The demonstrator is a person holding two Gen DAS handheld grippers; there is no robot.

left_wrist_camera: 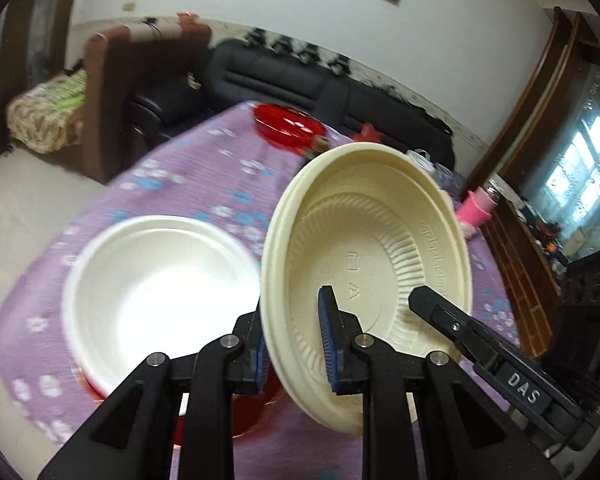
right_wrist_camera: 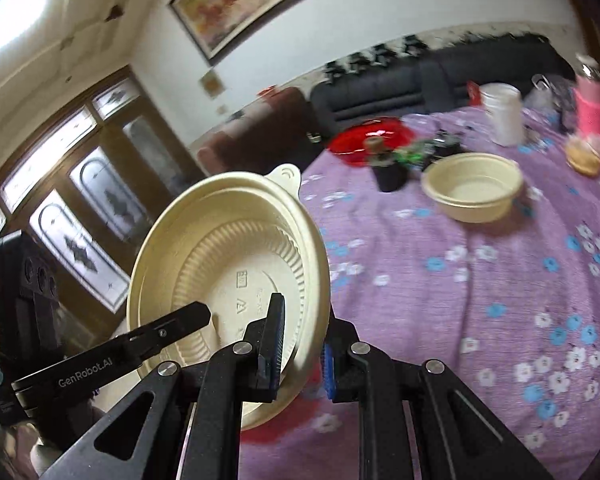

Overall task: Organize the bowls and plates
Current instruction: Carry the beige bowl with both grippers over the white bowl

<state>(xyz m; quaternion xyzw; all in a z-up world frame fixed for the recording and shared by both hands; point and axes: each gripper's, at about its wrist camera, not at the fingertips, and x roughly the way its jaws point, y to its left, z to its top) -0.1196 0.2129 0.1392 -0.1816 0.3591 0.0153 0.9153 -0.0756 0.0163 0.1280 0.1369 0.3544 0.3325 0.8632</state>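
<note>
Bright daylight enters through the windows [left_wrist_camera: 580,168]; motion blur smears the tablecloth [right_wrist_camera: 480,280]; fisheye edges darken and bend.

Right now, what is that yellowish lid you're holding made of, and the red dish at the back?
The cream lid looks like thin molded plastic, matte: it has pressed ribs and raised symbols. The red dish looks like see-through plastic or glass, glossy with bright glints; I can't tell which.
</note>
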